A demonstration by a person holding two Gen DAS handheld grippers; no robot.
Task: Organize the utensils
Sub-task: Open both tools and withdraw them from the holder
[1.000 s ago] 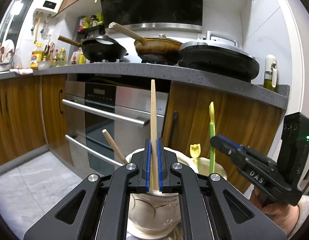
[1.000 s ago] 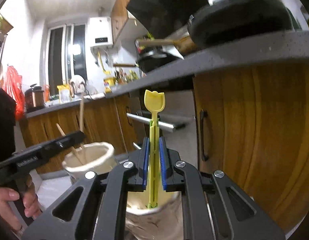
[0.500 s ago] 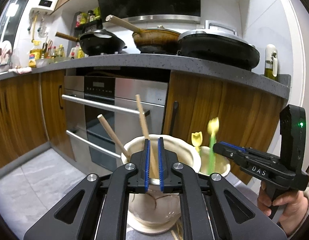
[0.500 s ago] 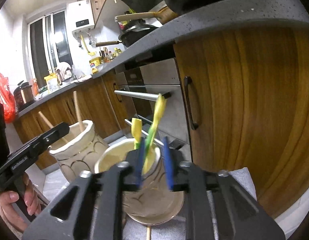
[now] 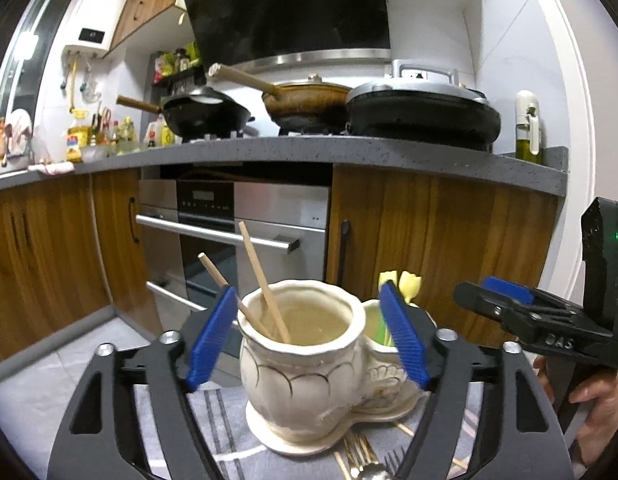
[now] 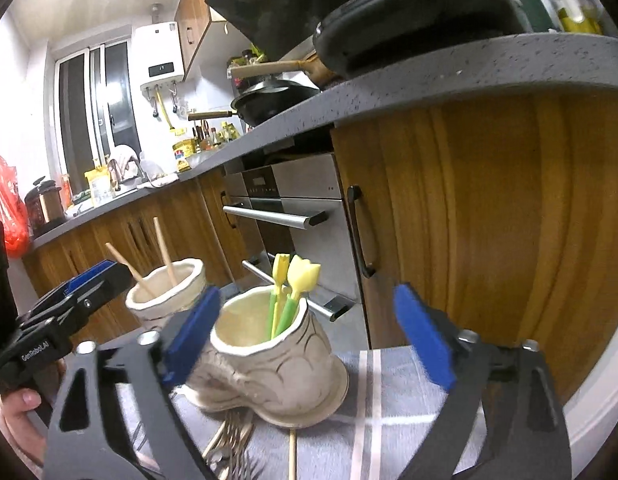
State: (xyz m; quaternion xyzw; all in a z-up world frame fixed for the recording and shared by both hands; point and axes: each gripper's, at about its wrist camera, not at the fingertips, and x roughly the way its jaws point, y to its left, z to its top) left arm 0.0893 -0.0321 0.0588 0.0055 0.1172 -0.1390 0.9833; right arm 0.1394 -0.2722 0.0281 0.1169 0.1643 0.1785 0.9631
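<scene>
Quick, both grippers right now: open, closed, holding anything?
Left gripper: open, holding nothing; the two wooden chopsticks stand in the cream pot.
Right gripper: open, holding nothing; the yellow-green utensils stand in the second pot.

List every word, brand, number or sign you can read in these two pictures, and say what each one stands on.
"GenRoboAI": white print on the side of the left tool, seen from the right wrist.
"DAS": raised letters on the side of the right tool, seen from the left wrist.
Oven panel, water heater display, countertop bottle labels: too small or blurred to read.
</scene>
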